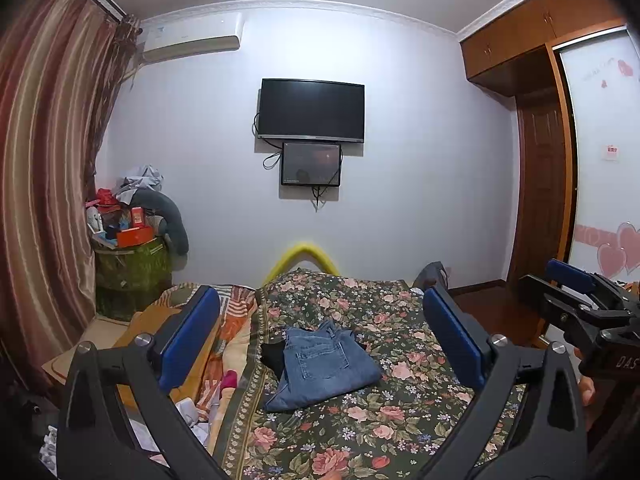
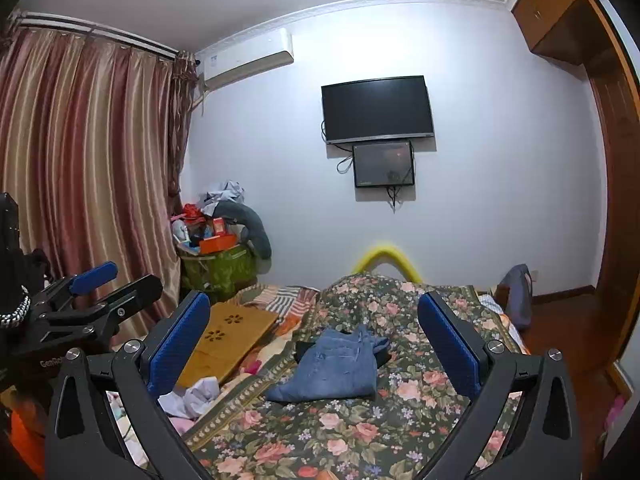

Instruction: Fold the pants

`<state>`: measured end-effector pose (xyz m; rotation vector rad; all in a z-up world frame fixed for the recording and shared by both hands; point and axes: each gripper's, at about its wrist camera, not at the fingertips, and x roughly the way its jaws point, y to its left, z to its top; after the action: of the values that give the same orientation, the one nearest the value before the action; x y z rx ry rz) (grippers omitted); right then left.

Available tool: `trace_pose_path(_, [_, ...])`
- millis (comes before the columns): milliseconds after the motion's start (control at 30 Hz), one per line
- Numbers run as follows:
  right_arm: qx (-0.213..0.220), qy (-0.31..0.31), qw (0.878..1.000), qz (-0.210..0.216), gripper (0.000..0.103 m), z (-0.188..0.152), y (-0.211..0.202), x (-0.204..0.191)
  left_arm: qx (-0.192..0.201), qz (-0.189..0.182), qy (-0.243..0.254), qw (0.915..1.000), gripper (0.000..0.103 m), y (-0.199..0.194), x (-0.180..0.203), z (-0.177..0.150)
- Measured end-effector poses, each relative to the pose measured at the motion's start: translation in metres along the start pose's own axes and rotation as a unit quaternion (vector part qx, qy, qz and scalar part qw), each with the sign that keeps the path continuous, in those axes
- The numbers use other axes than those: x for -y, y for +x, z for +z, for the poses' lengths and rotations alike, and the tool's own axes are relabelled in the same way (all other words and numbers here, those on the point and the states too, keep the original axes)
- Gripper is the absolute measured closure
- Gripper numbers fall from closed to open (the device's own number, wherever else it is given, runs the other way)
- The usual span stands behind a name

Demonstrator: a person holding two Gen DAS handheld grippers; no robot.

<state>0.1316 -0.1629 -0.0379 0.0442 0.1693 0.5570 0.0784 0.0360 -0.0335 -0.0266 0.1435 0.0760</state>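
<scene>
Blue jeans (image 1: 324, 364), folded into a compact bundle, lying mid floral bedspread (image 1: 360, 432) for support; left gripper (image 1: 320, 336) and right gripper (image 2: 314, 344) raised clear of bedspread, both spread wide, empty, fold apparently complete.

Even, cool indoor light fills the room, dimmer towards the corners. The pale far wall (image 1: 420, 140) looks bluish. Fisheye bends the striped satin curtain (image 1: 44, 152); picture edges go black.
</scene>
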Motion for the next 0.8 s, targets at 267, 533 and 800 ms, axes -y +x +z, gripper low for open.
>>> trace_pose_path(267, [-0.008, 0.005, 1.000, 0.005, 0.000, -0.0009, 0.0031, 0.0006, -0.007, -0.006, -0.013, 0.9999, 0.000, 0.0035, -0.0045, -0.0017])
trace_pose_path(533, [-0.009, 0.006, 1.000, 0.009, 0.000, 0.0004, 0.0053, 0.0019, -0.011, -0.004, -0.019, 0.9997, 0.000, 0.0067, -0.0087, -0.0036])
trace_pose_path(800, [-0.010, 0.011, 1.000, 0.011, 0.000, -0.0003, 0.0066, 0.0036, -0.014, -0.005, -0.017, 0.9997, 0.000, 0.0093, -0.0094, -0.0046])
